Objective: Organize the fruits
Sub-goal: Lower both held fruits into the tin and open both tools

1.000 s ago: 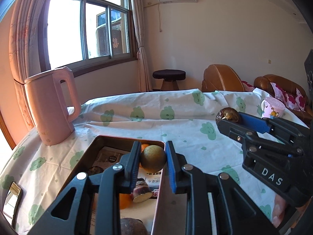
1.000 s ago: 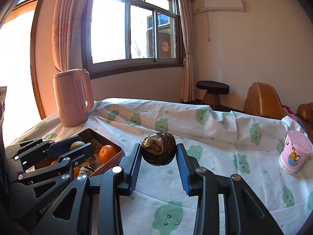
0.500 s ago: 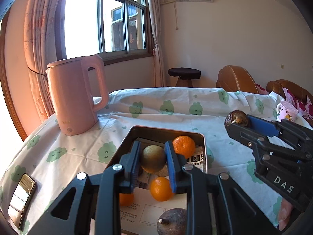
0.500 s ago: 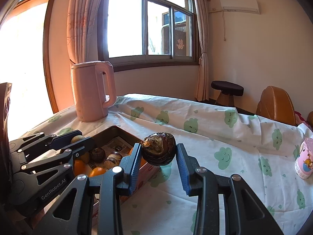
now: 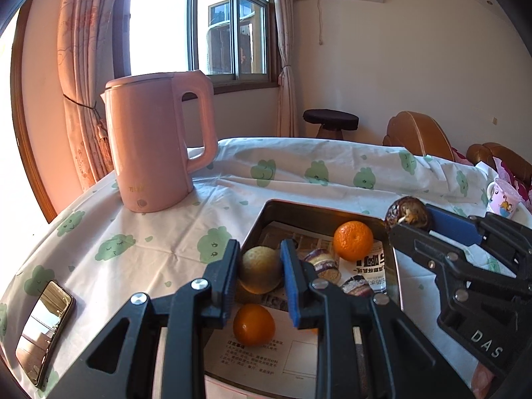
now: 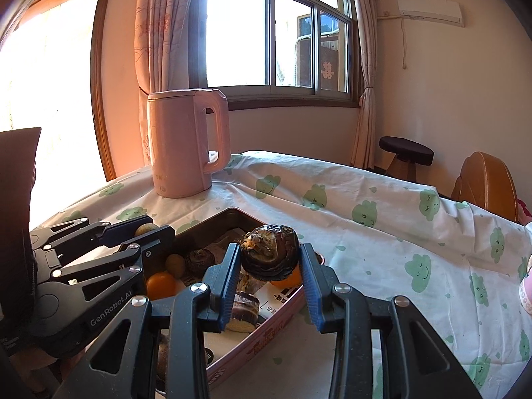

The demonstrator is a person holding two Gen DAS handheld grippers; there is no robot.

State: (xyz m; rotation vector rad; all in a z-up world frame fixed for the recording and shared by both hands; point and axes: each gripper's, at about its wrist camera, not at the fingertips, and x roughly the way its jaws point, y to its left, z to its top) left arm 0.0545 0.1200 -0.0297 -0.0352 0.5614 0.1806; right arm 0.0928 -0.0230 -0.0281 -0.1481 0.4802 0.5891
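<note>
My left gripper (image 5: 260,271) is shut on a yellow-brown round fruit (image 5: 259,270) and holds it above the near left part of a metal tray (image 5: 299,206). The tray holds two oranges (image 5: 353,240), a dark fruit (image 5: 322,263) and printed paper. My right gripper (image 6: 270,262) is shut on a dark brown scaly fruit (image 6: 268,253) and holds it over the tray's right side (image 6: 266,337). Each gripper shows in the other's view: the right gripper (image 5: 410,219) at the tray's far right corner, the left gripper (image 6: 148,231) at the left.
A pink kettle (image 5: 156,139) stands behind the tray on the left. A phone (image 5: 45,327) lies near the table's left edge. A pink cup (image 5: 502,196) stands at the far right. The cloth has green cloud prints. A stool and sofa stand beyond the table.
Both grippers have swung left with their fruits held. The tray has come further into view under both, and the kettle looks nearer.
</note>
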